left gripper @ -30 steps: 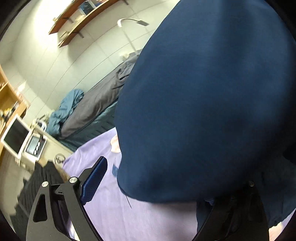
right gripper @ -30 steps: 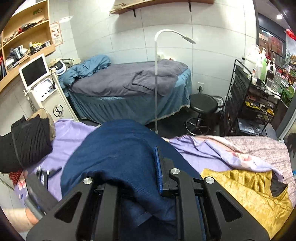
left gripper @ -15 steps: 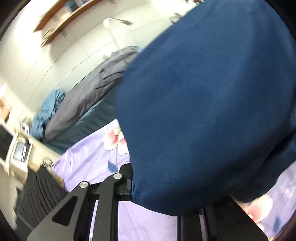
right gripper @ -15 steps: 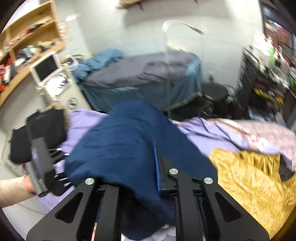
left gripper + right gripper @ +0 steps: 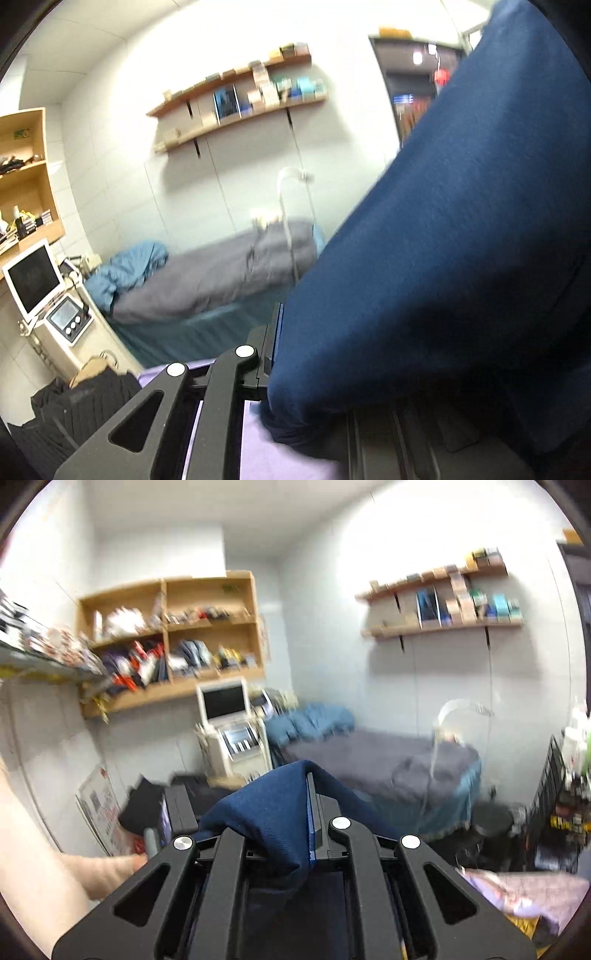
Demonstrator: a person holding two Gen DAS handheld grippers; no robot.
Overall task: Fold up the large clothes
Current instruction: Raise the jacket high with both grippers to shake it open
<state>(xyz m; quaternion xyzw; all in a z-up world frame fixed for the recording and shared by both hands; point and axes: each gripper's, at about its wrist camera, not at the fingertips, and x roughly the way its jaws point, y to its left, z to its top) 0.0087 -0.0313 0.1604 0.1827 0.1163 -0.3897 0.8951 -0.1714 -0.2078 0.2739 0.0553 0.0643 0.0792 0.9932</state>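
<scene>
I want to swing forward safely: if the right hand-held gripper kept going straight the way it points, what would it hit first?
Nothing near, it seems. The right hand-held gripper, shut on the navy garment, points across open room toward the white machine with a screen and the grey-covered bed. Depth is unclear.

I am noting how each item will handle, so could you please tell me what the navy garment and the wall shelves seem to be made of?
Navy garment: looks like a soft matte knit, perhaps cotton jersey; fine ribbing shows and it drapes limply over the right gripper. Wall shelves: apparently light wood or wood-look laminate, with a pale tan, dull finish; blur hides any grain.
</scene>
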